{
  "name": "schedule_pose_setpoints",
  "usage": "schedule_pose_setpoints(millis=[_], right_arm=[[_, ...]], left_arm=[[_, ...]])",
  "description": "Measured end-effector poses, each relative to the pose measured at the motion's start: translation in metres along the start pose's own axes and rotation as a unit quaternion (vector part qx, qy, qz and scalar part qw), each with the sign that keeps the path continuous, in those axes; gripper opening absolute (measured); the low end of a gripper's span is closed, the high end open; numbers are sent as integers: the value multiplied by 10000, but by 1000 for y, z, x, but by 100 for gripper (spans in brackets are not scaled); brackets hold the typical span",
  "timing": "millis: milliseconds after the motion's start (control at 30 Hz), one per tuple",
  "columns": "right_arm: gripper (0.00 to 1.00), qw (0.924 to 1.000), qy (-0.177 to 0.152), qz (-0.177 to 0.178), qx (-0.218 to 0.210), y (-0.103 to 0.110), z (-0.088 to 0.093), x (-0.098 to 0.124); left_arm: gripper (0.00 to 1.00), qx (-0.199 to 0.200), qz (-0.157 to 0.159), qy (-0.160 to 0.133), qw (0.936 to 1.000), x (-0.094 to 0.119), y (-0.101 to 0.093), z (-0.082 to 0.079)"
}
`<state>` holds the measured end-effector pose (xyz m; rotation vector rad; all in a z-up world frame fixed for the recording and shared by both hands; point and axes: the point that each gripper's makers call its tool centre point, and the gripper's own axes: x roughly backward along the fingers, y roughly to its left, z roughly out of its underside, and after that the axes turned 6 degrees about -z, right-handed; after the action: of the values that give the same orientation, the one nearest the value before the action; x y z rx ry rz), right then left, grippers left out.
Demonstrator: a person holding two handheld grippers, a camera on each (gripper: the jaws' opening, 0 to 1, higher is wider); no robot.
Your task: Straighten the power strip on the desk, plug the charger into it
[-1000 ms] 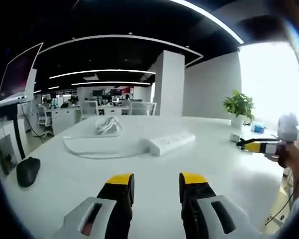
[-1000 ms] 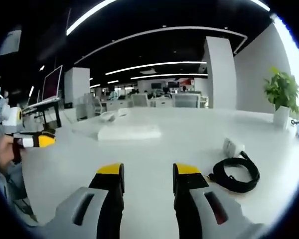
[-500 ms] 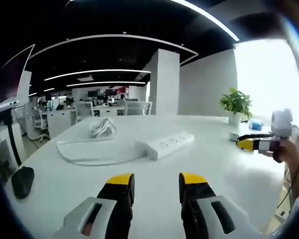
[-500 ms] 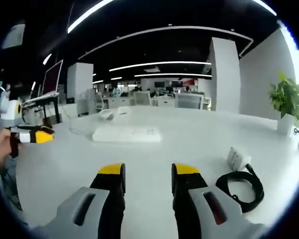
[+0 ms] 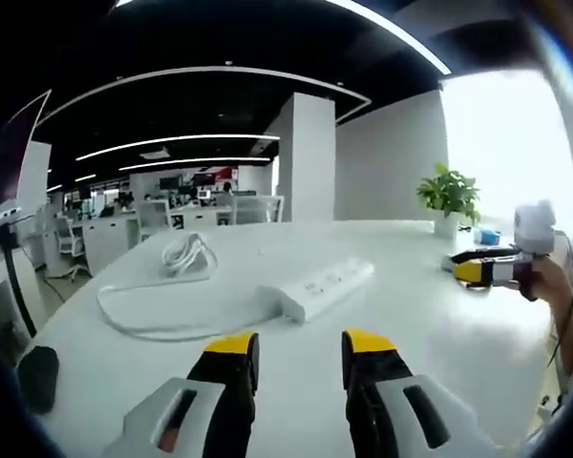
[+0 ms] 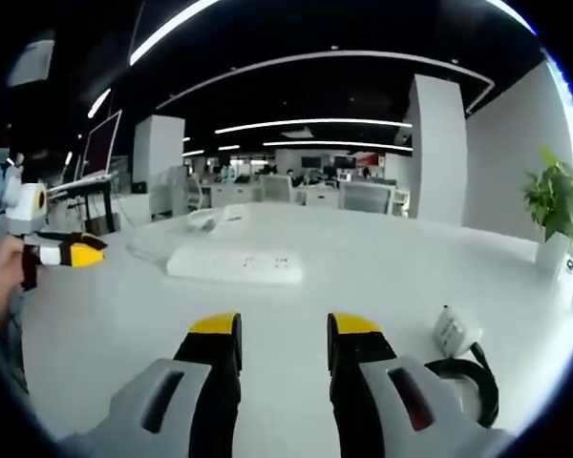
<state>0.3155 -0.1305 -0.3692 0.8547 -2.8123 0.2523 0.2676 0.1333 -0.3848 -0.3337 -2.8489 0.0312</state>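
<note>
A white power strip [image 5: 317, 287] lies slanted on the white desk [image 5: 439, 334], its white cord [image 5: 143, 315] looping left to a coiled bundle [image 5: 184, 254]. My left gripper [image 5: 296, 348] hovers open short of it, nothing between its jaws. In the right gripper view the power strip [image 6: 235, 265] lies ahead and left of my open right gripper [image 6: 274, 329]. A white charger [image 6: 456, 330] with a coiled black cable [image 6: 468, 377] rests just right of the right jaw. Each gripper shows in the other's view: the right gripper [image 5: 482, 270] at the right edge, the left gripper [image 6: 69, 253] at the left.
A black mouse [image 5: 36, 376] sits at the desk's left edge. A potted plant [image 5: 449, 198] stands at the far right by small items [image 5: 487, 236]. A raised monitor [image 6: 100, 153] stands at the left. Office desks and chairs fill the background.
Both views have crept forward and lower toward the desk. The power strip looms slightly larger in the left view; the charger has slid toward the right view's lower right edge.
</note>
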Motion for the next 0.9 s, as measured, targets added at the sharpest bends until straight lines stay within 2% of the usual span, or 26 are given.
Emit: schedule_pose_setpoints(millis=[467,833,900], right_arm=[[36,9997,68,-222,-6,-10,-7,-27],[33,9981,192,-569,128,-10,-10,-52],[33,9974,298,-610,244,-13,-8,-57]], left_arm=[[34,-317,235,-71,9992,-25,-4,-22],[33,-388,461,91,9981,-51,-4,-21],[33,-428,472,133,9979,-55,-3,-19]])
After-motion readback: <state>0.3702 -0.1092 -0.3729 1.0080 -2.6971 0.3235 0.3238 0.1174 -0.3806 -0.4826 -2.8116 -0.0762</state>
